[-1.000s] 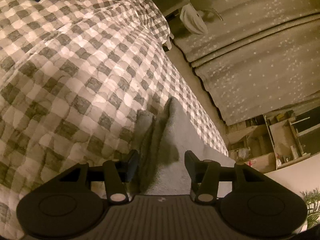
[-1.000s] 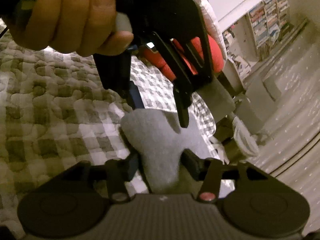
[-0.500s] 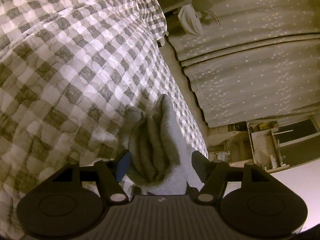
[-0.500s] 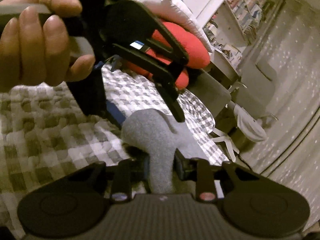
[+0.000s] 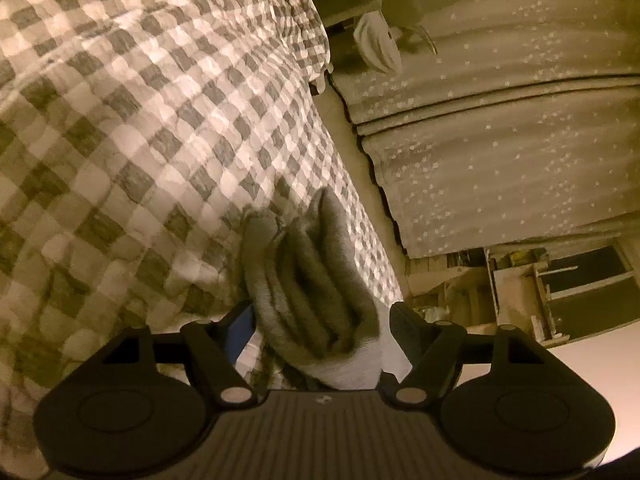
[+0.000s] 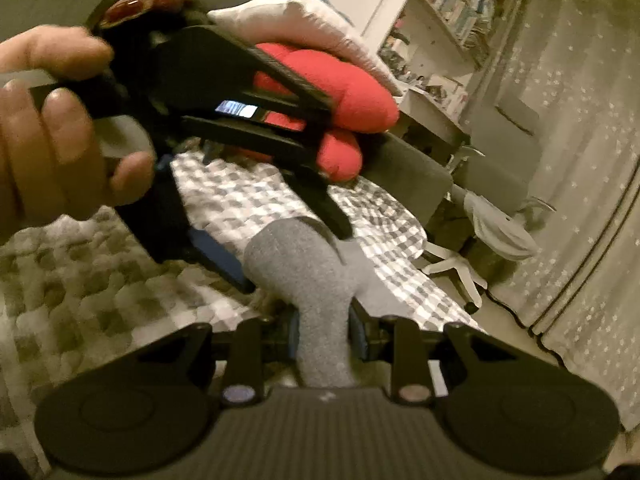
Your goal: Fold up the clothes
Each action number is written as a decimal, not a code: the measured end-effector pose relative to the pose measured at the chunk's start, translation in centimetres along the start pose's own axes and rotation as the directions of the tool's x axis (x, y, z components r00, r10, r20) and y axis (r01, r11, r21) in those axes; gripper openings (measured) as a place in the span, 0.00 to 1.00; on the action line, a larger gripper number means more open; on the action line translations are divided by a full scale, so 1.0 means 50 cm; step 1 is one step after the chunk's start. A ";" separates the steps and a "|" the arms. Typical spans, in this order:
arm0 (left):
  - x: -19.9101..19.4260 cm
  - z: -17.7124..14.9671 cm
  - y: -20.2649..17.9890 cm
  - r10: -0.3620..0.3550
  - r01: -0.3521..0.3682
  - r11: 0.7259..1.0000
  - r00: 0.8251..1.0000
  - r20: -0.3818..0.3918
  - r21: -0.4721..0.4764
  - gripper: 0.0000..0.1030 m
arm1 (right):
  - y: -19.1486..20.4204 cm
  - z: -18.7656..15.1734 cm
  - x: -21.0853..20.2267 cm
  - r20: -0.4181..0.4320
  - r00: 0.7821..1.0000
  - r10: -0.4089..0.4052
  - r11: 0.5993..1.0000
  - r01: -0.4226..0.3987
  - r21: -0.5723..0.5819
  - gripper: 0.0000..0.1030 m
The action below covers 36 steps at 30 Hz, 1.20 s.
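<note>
the grey sock is held up over the checkered quilt of a bed, near the bed's right edge, and it hangs between the two tools. the right gripper has its fingers together and clamped on a narrow part of the sock, so the cloth is squeezed thin there and becomes wider above. the left gripper has its fingers apart, and a bunched, folded part of the same sock lies between them. i cannot tell if the pads press it or only stand beside it. in the right wrist view this left gripper comes in from the upper left, held by the person's hand, and its tips reach the far end of the sock.

i judge the sock to be very light, soft and without any stiffness. it takes the form that the grip gives to it, and it makes deep pleats where it is gathered. the knit looks fuzzy, so it should not slip easily from rubber pads, and there is nothing fragile in it. the danger is more that loose layers open or fall when one side lets go. a good place to take it is at the two ends, the cuff and the toe, with all layers caught together, not in the thick middle. behind, a red cushion and a white pillow rest at the far end of the bed.
</note>
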<state>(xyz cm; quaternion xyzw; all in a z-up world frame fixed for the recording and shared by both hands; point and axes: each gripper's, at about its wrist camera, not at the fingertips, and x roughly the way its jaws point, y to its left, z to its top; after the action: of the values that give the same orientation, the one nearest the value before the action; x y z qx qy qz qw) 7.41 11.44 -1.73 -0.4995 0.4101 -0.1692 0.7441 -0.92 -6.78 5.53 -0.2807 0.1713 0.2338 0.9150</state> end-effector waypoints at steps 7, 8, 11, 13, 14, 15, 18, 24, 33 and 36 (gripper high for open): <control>0.040 -0.012 -0.011 0.034 -0.034 0.997 0.999 0.006 0.069 0.73 | 0.002 -0.004 -0.003 0.000 1.000 0.000 1.000 0.000 -0.011 0.24; 0.042 -0.014 -0.015 0.036 -0.037 0.995 0.999 0.012 0.088 0.73 | 0.004 -0.005 -0.003 -0.001 1.000 0.000 1.000 0.000 -0.018 0.24; 0.045 -0.023 -0.034 0.041 -0.045 0.987 0.999 0.034 0.154 0.68 | 0.009 -0.009 -0.002 -0.007 1.000 0.004 0.999 -0.004 -0.037 0.24; 0.044 -0.026 -0.043 0.049 -0.058 0.980 0.997 0.052 0.188 0.56 | 0.015 -0.012 0.001 -0.015 1.000 0.011 0.999 -0.012 -0.050 0.24; 0.043 -0.027 -0.046 0.058 -0.069 0.977 0.997 0.060 0.204 0.51 | 0.018 -0.014 0.003 -0.021 1.000 0.016 0.998 -0.017 -0.056 0.24; 0.044 -0.027 -0.048 0.076 -0.089 0.971 0.995 0.068 0.221 0.40 | 0.021 -0.016 0.004 -0.027 0.999 0.020 0.998 -0.022 -0.062 0.25; 0.048 -0.024 -0.047 0.114 -0.129 0.960 0.991 0.077 0.249 0.25 | 0.029 -0.020 0.009 -0.048 0.998 0.034 0.996 -0.037 -0.077 0.29; 0.042 -0.031 -0.051 0.133 -0.155 0.942 0.987 0.091 0.299 0.23 | 0.003 -0.014 -0.014 -0.065 0.990 0.127 0.992 -0.126 0.027 0.43; 0.044 -0.037 -0.069 0.161 -0.191 0.919 0.981 0.111 0.346 0.23 | -0.222 -0.072 -0.044 -0.158 0.973 0.169 0.859 -0.067 0.508 0.52; 0.045 -0.040 -0.071 0.167 -0.197 0.915 0.979 0.115 0.353 0.24 | -0.300 -0.115 -0.035 -0.224 0.962 0.158 0.762 0.025 0.647 0.52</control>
<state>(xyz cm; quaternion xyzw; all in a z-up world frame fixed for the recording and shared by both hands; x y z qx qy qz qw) 7.77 7.18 0.08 -0.3200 0.3857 -0.1511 0.8521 4.43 -21.78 8.30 0.0282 0.3717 0.1537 0.9151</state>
